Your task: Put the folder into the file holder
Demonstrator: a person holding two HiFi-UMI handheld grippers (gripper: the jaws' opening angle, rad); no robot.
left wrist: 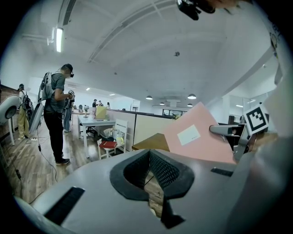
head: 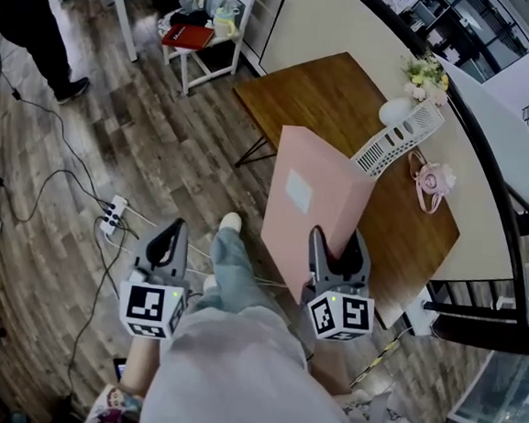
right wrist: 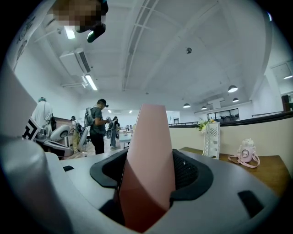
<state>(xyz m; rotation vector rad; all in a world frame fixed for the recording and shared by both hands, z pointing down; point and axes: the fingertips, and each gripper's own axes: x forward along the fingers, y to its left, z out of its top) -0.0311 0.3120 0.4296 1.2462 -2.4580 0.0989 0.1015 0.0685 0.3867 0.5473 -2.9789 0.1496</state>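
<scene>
At centre frame, I recorded the pink folder clamped in my right gripper, before the brown table. The white file holder sat on that table, upper right. My left gripper was closed and empty above plank flooring.

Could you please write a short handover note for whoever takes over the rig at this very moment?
The right tool is shut on the pink folder and holds it upright in the air, in front of the wooden table.
The left tool has its jaws together with nothing in them, and hangs over the floor.
The file holder is white mesh. It stands at the table's far side by the flowers.
Done: folder lifted.
Left: carry it across to the file holder and slide it in.
</scene>
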